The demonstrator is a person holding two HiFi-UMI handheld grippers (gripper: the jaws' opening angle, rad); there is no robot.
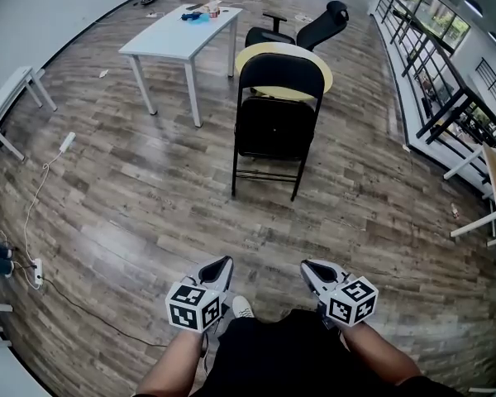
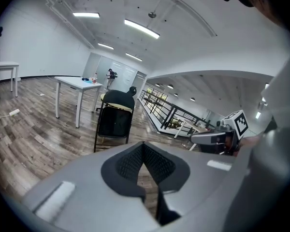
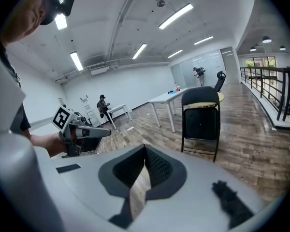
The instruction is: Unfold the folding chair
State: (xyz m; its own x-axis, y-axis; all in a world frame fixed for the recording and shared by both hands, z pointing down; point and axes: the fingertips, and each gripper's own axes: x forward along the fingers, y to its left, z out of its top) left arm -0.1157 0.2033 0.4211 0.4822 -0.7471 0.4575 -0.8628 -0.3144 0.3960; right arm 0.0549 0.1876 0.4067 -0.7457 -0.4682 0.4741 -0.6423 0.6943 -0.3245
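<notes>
Folding chair stands at twelve o'clock on the floor, well apart from both tools. Left tool and right tool are fully closed and empty. It partly hides the office chair behind.

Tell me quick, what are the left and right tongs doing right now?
Left tongs: closed, holding nothing.
Right tongs: closed, holding nothing.
</notes>
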